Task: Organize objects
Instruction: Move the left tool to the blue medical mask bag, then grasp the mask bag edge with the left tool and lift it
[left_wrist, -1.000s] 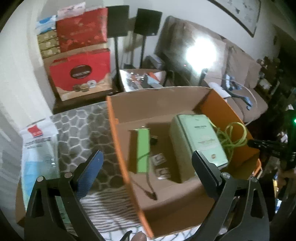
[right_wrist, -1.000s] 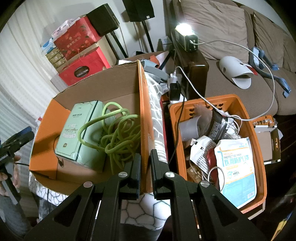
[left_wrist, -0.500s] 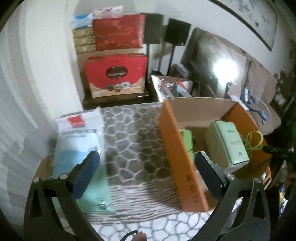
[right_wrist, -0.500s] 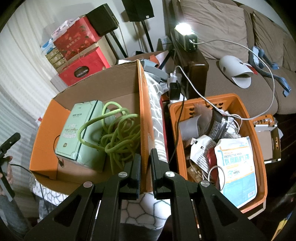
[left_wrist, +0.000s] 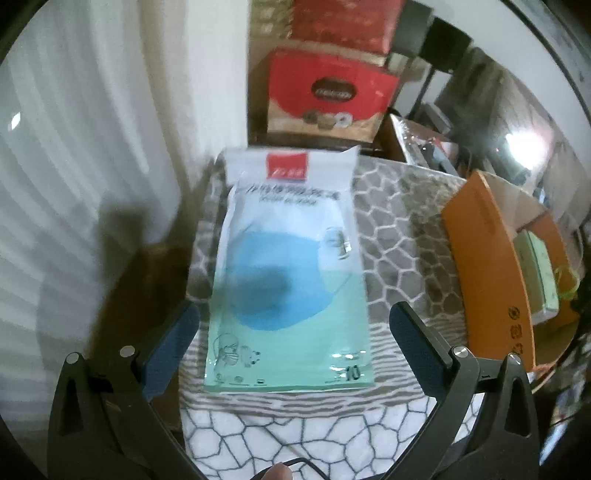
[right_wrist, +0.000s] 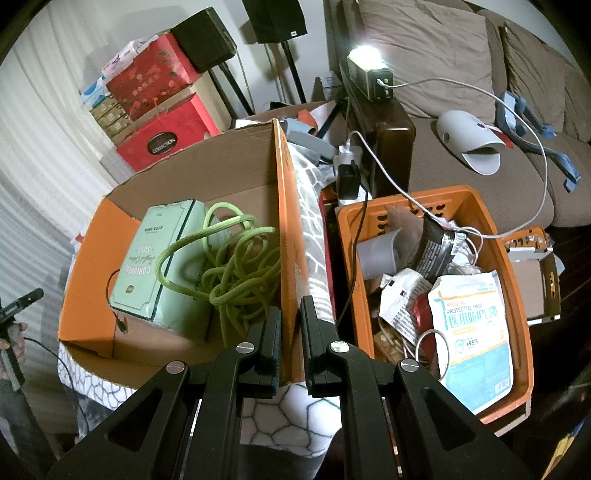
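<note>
Left tool swung off the cardboard box, now at the right edge of its view, and sits over the mask pack on the patterned cloth; pack lies between its wide-apart fingers, untouched. Its jaws have just been opening that last bit wider.

The whole left wrist view is smeared by blur, so the small print on the mask pack cannot be read. The red boxes are cut off by the top edge. Only a sliver of the cardboard box is seen at the right. In the right wrist view, much of the junk in the orange basket is hidden under a second mask pack. A hand is cut off at the left edge.
</note>
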